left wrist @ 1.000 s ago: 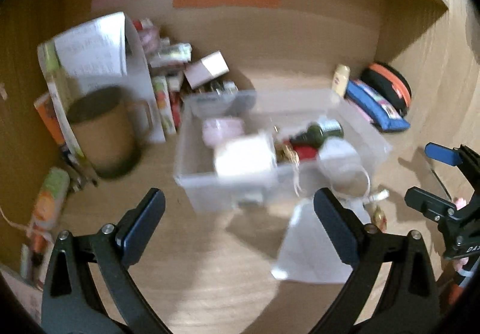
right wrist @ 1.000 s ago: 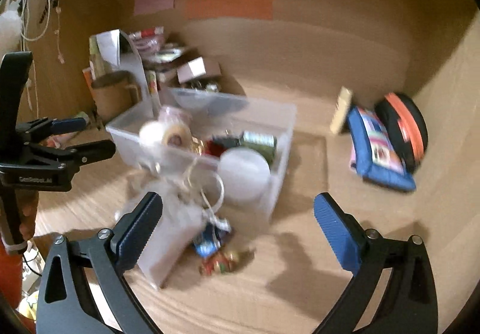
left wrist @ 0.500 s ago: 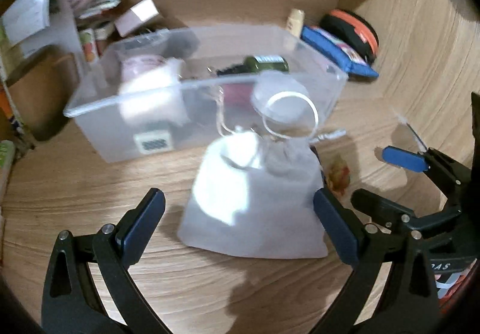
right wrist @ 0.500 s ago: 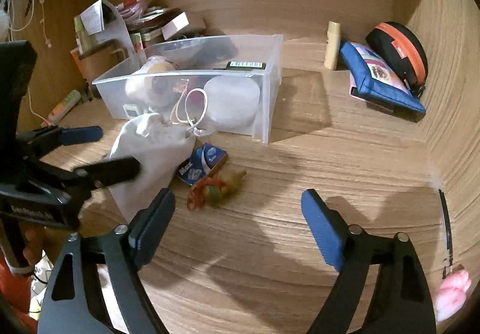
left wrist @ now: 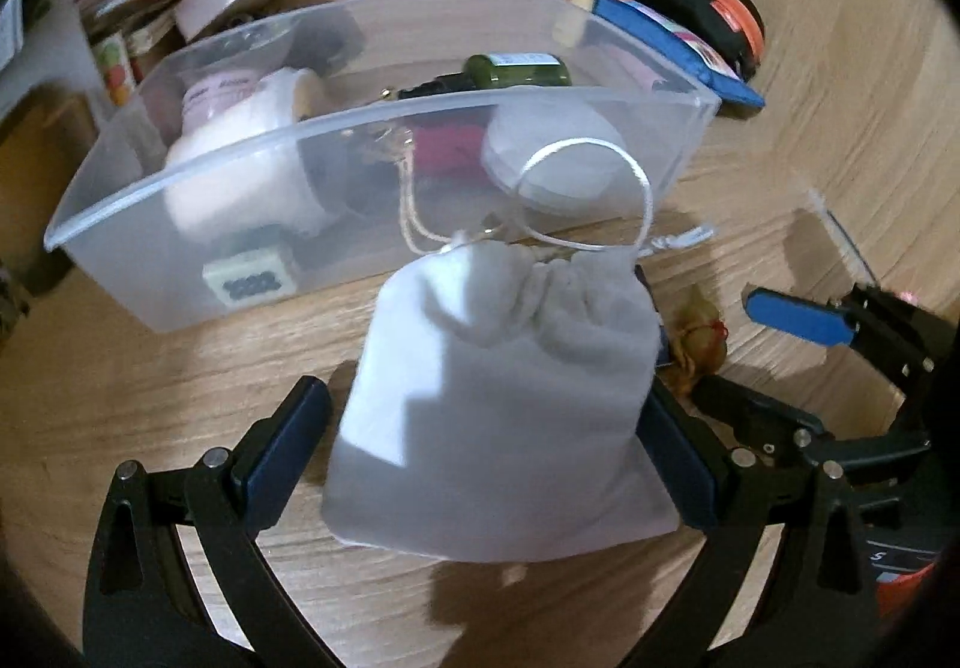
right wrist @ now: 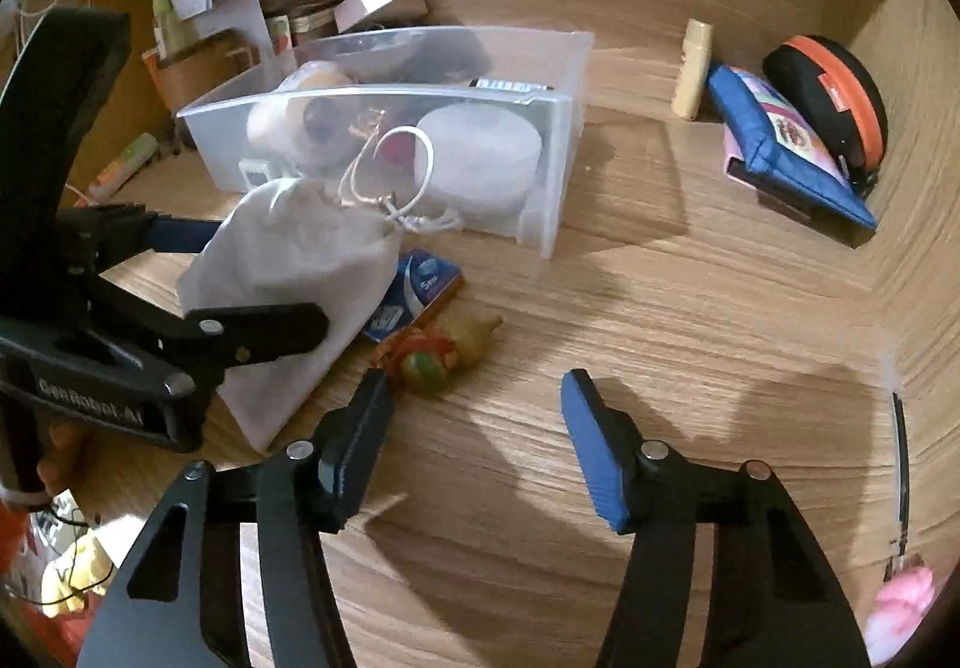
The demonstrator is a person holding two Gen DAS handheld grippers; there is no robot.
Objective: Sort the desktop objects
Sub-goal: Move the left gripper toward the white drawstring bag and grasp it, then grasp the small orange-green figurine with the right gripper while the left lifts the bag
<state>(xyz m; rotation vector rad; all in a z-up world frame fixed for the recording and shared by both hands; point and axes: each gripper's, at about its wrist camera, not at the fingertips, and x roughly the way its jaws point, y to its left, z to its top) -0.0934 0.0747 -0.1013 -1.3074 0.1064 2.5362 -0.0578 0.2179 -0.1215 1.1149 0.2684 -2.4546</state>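
The left gripper's fingers stand wide on either side of the white pouch, not yet pinching; the right gripper's are closing on nothing. The pouch lies on the tabletop just near the clear bin. Best squeeze mid-body, clear of the drawstring loop.

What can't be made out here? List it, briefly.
- White pouch: contents hidden by its cloth, both views.
- Blue packet: partly under the pouch, right wrist view; print too small.
- Clear bin: items inside blurred by its frosted wall, left wrist view.
- Pink thing: cut off by the right wrist view's edge.
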